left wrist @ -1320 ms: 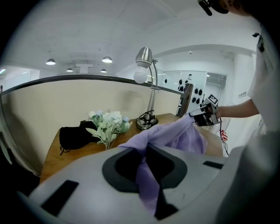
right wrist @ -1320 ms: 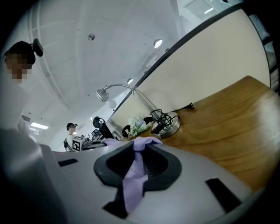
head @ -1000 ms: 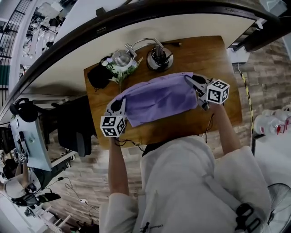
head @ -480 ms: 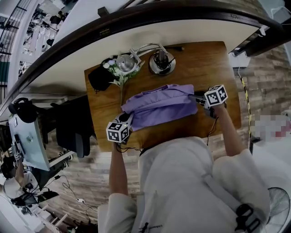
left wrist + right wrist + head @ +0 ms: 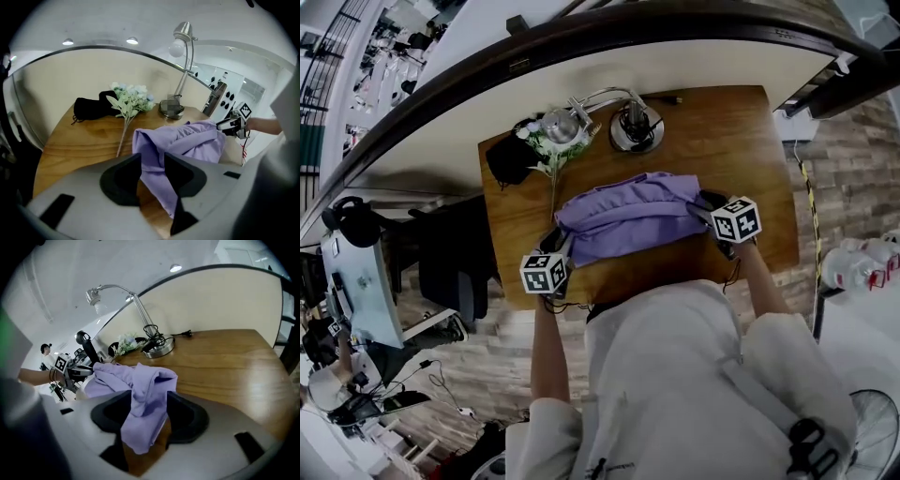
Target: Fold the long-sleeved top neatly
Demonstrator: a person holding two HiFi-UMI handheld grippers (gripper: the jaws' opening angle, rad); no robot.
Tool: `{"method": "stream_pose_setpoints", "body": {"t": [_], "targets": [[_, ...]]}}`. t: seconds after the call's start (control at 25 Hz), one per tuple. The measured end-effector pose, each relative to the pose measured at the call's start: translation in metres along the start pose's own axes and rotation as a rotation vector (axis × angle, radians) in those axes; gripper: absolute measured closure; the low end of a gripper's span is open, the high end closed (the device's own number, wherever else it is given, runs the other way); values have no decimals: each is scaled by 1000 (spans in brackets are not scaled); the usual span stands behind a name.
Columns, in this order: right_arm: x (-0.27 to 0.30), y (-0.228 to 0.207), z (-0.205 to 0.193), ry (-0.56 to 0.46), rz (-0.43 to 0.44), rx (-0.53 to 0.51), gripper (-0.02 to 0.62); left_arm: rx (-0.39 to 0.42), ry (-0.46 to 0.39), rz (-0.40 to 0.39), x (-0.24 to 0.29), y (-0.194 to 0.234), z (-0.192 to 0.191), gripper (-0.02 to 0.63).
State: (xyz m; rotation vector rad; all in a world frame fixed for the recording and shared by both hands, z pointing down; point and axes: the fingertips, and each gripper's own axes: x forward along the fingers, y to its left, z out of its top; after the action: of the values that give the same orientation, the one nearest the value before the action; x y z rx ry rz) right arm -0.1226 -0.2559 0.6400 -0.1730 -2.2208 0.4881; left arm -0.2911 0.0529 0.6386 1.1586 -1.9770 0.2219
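**Both claws spread, purple top draped through each**

My left gripper [image 5: 152, 161] has its jaws standing apart. They have just been opening, and a fold of the purple long-sleeved top [image 5: 187, 140] hangs down through the gap. I think the pads no longer press it, though the cloth fills most of the gap and I can't rule out a light touch.

My right gripper [image 5: 149, 401] is the same: jaws parted, just opened, with a bunched corner of the top draped between them and spilling back toward me.

Between the two claws the top lies in a rumpled, folded-over band on the wooden table [image 5: 731, 122], with one claw at each end.

Ahead of the left claw, past the cloth, lies a sprig of pale flowers [image 5: 129, 101], with a black bundle [image 5: 89, 108] to its left. Further ahead, between the lines of both claws, a desk lamp [image 5: 185, 70] stands near the table's far edge.
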Motion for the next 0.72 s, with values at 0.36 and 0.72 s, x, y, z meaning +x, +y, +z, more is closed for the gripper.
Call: {"method": "stream_pose_setpoints", "body": {"t": [0.36, 0.72], "targets": [[-39, 27, 80, -401, -162, -189, 435, 67, -347, 157, -42, -16, 62, 451], [67, 65, 109, -403, -155, -240, 591, 19, -336, 253, 63, -42, 93, 538]]}}
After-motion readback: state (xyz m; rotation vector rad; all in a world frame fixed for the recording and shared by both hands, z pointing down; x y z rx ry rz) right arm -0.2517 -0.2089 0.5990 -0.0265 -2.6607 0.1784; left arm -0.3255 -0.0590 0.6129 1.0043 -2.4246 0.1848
